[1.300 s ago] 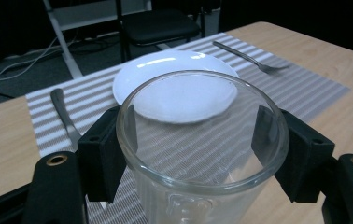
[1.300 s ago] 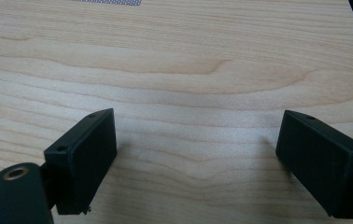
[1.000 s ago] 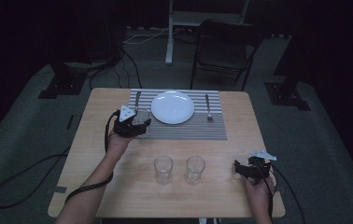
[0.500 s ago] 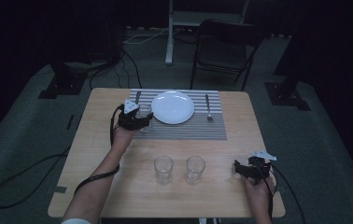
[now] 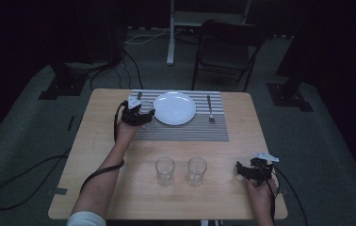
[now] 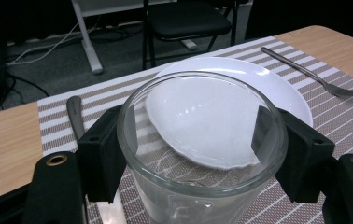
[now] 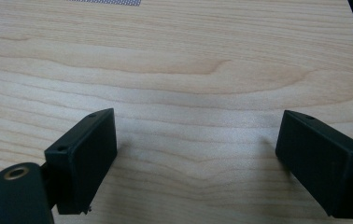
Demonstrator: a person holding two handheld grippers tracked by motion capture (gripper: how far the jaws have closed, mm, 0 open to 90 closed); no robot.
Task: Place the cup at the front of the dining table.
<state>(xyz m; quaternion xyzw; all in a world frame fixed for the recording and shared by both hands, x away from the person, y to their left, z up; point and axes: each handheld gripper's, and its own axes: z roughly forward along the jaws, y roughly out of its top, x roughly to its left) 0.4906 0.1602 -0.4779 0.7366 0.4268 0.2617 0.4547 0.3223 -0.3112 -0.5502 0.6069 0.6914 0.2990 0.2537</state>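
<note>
We find the left gripper (image 6: 198,154) clamped on a glass (image 6: 202,154), just left of the white plate (image 5: 174,108). The right gripper (image 7: 198,158), well apart from that plate, stands with jaws apart over bare table (image 7: 188,70).

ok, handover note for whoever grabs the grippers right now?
Left gripper: shut on a glass, held over the striped placemat just left of the white plate.
Right gripper: open, idle over bare table at the near right.
Two more glasses stand near the front edge; fork right of the plate.
Done: one glass brought to the setting.
Left: probably set it down and release.
</note>
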